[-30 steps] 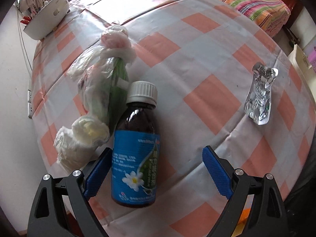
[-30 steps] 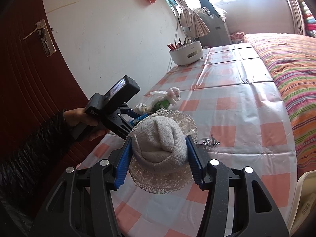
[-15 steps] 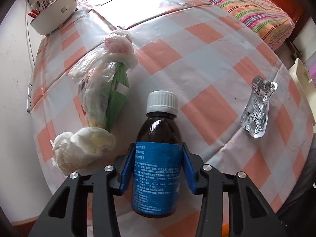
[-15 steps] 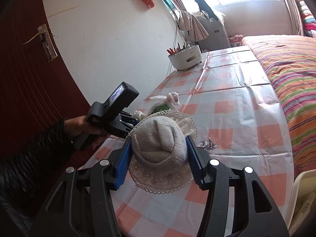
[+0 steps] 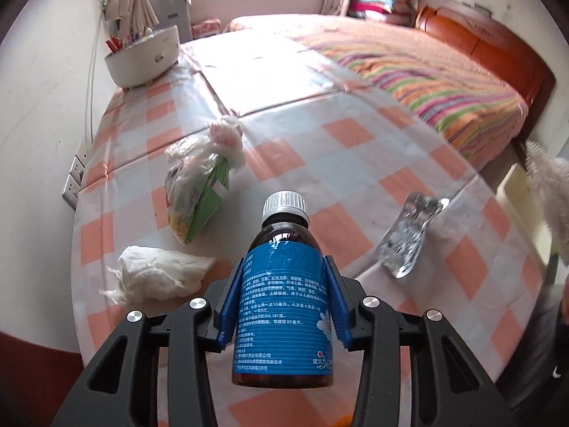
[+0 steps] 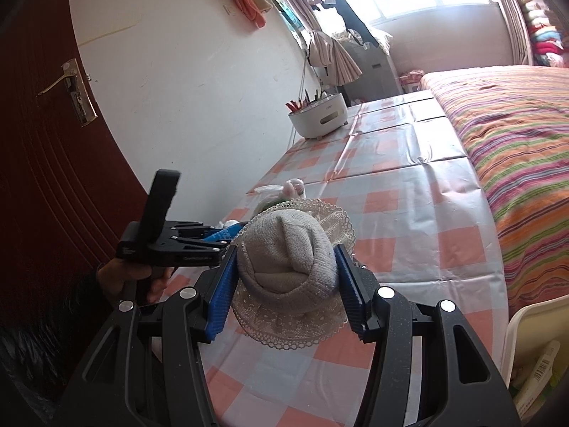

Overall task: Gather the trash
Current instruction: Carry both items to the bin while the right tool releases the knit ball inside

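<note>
Checkered desk (image 5: 355, 135) carries leftover litter; left gripper (image 5: 282, 306), jaws just closed, clamps the brown bottle (image 5: 284, 284) for disposal, right gripper (image 6: 284, 284) pinching a lace-trimmed sock (image 6: 288, 267).

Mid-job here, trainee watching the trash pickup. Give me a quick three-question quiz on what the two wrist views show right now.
1. True or false: the left gripper holds the brown bottle.
2. What sits between the right gripper's jaws? A) sock bundle B) tissue C) blister pack
3. Fill in: the crumpled tissue lies on the checked ____.

Key: 1 true; 2 A, the sock bundle; 3 tablecloth.
</note>
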